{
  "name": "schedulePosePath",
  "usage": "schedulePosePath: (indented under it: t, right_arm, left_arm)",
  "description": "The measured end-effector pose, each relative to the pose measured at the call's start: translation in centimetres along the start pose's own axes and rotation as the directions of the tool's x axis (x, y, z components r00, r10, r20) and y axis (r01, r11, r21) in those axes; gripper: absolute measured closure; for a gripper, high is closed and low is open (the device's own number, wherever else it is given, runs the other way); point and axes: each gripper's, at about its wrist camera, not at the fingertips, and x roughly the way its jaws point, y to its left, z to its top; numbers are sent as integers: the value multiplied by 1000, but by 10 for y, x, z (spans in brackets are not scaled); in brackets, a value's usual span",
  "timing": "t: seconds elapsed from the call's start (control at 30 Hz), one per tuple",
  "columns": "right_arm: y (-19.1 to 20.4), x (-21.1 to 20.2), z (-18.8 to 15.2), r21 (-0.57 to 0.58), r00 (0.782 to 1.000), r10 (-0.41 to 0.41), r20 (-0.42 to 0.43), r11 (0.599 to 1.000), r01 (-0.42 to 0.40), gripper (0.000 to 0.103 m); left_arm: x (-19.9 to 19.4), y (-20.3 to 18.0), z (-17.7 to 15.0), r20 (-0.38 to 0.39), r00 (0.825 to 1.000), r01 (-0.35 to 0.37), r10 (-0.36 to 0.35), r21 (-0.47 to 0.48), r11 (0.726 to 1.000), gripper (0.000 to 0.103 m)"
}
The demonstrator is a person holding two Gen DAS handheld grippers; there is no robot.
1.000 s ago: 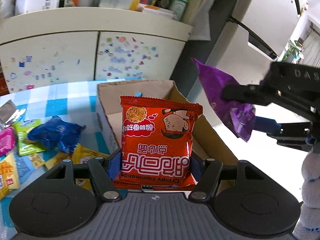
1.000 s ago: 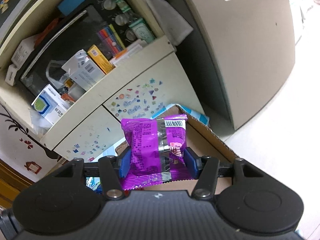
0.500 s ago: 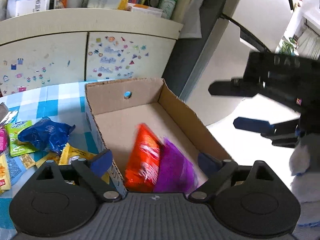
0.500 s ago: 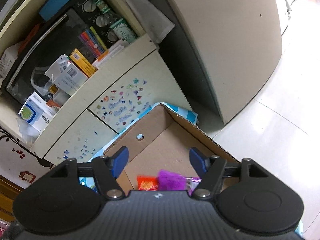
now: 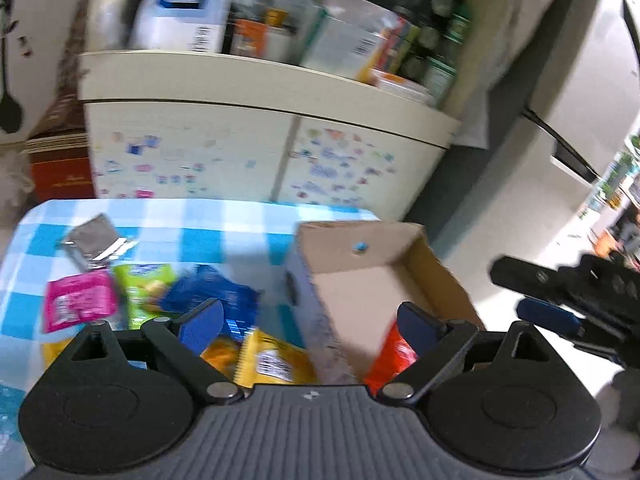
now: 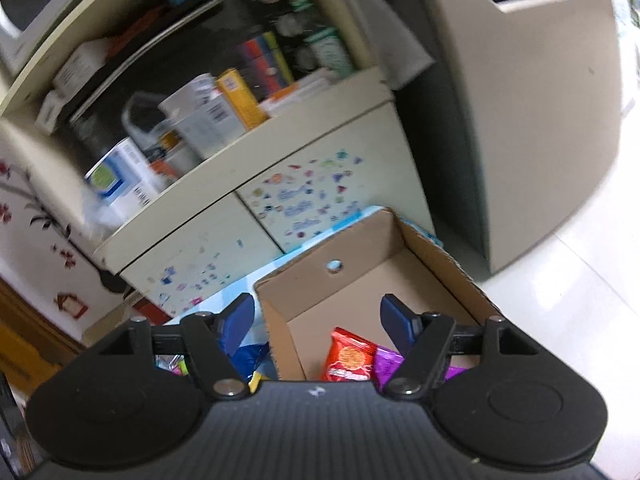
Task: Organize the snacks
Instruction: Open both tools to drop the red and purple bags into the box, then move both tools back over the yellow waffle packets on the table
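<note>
Snack packets lie loose on the blue-checked tablecloth (image 5: 248,220), left of the cardboard box (image 5: 360,276). From the left: silver foil pouch (image 5: 94,240), pink packet (image 5: 78,300), green packet (image 5: 146,280), blue packet (image 5: 224,300), yellow packet (image 5: 276,360) closest to the box wall. All look like light, soft, air-filled film, so crinkly and slippery; contents are probably brittle, so squeeze gently. Best hold, I'd say, is across a flat sealed edge or a shallow pinch over the body, not a hard clamp mid-pack.

Left gripper (image 5: 308,320) has just been opening: jaws wide apart, nothing between the pads, hanging over the packets and the box's left wall.

Inside the box: red crispy-noodle packet (image 6: 348,356) and purple packet (image 6: 386,366) lie side by side at the near end, touching. Rest of the box floor is bare.

Right gripper (image 6: 320,320) has also just been opening: jaws apart, empty, above the box with both dropped packets below it. It shows at the right edge of the left view too.
</note>
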Motion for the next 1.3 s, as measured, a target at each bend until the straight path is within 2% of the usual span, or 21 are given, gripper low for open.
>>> schedulePosePath:
  t: [0.2, 0.3, 0.4, 0.5, 0.73, 1.03, 1.13, 1.17, 1.3]
  right_arm:
    - [18, 7, -9, -89, 997, 75, -29, 993, -78, 32]
    - [33, 9, -17, -161, 993, 114, -39, 980, -118, 32]
    - [45, 13, -26, -209, 986, 151, -70, 964, -163, 32]
    - [51, 12, -32, -238, 985, 153, -74, 957, -166, 32]
    - [44, 15, -28, -188, 988, 134, -77, 971, -146, 32]
    - [45, 12, -26, -176, 985, 156, -76, 970, -168, 32]
    - [47, 15, -28, -182, 983, 161, -88, 968, -175, 32]
    - [48, 16, -28, -182, 982, 164, -95, 967, -179, 32]
    - [48, 25, -31, -155, 976, 175, -129, 969, -195, 32]
  left_arm:
    - [-4, 29, 5, -11, 991, -133, 133, -26, 991, 6]
    - [-9, 45, 5, -22, 985, -172, 171, -58, 983, 6]
    - [-8, 54, 4, -33, 983, -180, 178, -69, 981, 6]
    - [-1, 57, -2, -56, 985, -169, 166, -53, 984, 6]
    - [34, 49, -22, -116, 985, -129, 126, -16, 992, 6]
    - [86, 31, -36, -131, 974, -180, 185, 51, 982, 6]
    - [102, 31, -43, -149, 960, -226, 235, 78, 971, 3]
    - [103, 34, -46, -147, 958, -237, 245, 70, 969, 0]
    - [97, 44, -52, -161, 955, -245, 249, 44, 969, 0]
